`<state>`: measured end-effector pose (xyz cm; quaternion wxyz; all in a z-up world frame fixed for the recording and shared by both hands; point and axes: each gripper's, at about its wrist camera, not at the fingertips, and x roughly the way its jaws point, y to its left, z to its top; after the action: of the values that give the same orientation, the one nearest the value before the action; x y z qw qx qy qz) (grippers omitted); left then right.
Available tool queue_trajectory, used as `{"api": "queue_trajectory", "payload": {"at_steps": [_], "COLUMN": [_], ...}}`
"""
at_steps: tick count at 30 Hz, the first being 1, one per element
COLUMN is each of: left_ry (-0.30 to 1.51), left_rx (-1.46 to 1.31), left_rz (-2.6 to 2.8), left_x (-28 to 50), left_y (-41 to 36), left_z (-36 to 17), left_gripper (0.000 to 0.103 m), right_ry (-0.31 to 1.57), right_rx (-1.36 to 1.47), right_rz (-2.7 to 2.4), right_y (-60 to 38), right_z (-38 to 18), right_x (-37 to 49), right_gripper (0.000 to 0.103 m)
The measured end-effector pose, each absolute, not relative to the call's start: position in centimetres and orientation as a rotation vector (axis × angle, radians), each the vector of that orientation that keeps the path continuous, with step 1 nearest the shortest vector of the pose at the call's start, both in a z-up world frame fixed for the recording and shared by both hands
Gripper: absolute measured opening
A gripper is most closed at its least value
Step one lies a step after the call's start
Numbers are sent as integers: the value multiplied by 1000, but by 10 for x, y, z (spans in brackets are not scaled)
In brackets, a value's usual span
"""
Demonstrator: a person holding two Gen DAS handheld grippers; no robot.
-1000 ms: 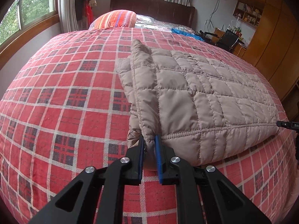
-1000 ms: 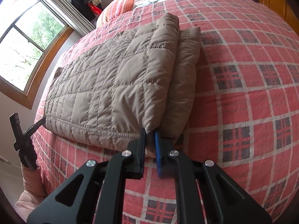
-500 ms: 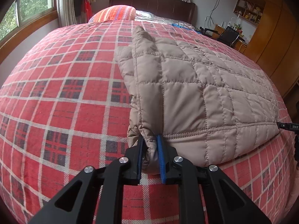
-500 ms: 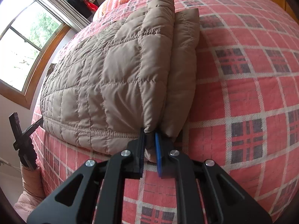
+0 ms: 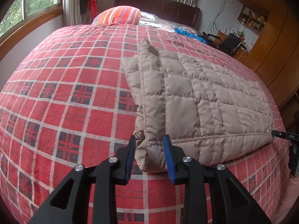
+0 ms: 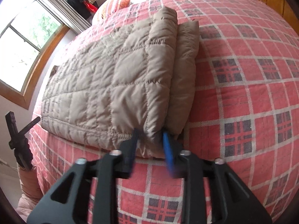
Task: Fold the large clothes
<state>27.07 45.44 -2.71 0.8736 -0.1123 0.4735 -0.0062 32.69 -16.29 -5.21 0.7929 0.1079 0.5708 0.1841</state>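
A beige quilted jacket (image 5: 201,100) lies folded flat on the red plaid bedspread (image 5: 65,102). My left gripper (image 5: 149,145) stands open around the jacket's near left corner, its blue pads apart on either side of the fabric. In the right wrist view the same jacket (image 6: 119,85) shows a folded sleeve edge along its right side. My right gripper (image 6: 151,136) is open too, its jaws spread around the near right corner. The other gripper shows at the far edge of each view, the right gripper's tip (image 5: 286,136) and the left gripper (image 6: 20,140).
A striped orange pillow (image 5: 119,15) and a dark headboard (image 5: 158,1) sit at the far end of the bed. A blue cloth (image 5: 186,32) lies beyond the jacket. Windows (image 6: 24,43) line one side; a wooden wardrobe (image 5: 276,43) and desk chair (image 5: 229,43) stand on the other.
Both grippers went from shut on the jacket's near corners to open, letting the fabric go. The jacket has settled flat on the bed.
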Motion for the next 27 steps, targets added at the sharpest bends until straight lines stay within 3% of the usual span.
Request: {"api": "queue_trajectory", "payload": {"at_steps": [1, 3, 7, 12, 21, 27], "left_ry": [982, 969, 970, 995, 1029, 1065], "left_rx": [-238, -238, -297, -383, -529, -612], "left_rz": [-10, -5, -18, -37, -108, -168], "left_x": [270, 269, 277, 302, 342, 371], "left_y": [456, 459, 471, 488, 503, 505], "left_z": [-25, -20, -16, -27, -57, -73], "left_gripper": [44, 52, 63, 69, 70, 73], "right_ry": [1213, 1185, 1155, 1151, 1217, 1237], "right_rx": [250, 272, 316, 418, 516, 565], "right_rz": [400, 407, 397, 423, 432, 449], "right_y": [-166, -171, -186, -204, -208, -207], "right_z": [-48, -40, -27, -24, -63, -84], "right_x": [326, 324, 329, 354, 396, 411], "right_gripper": [50, 53, 71, 76, 77, 84]}}
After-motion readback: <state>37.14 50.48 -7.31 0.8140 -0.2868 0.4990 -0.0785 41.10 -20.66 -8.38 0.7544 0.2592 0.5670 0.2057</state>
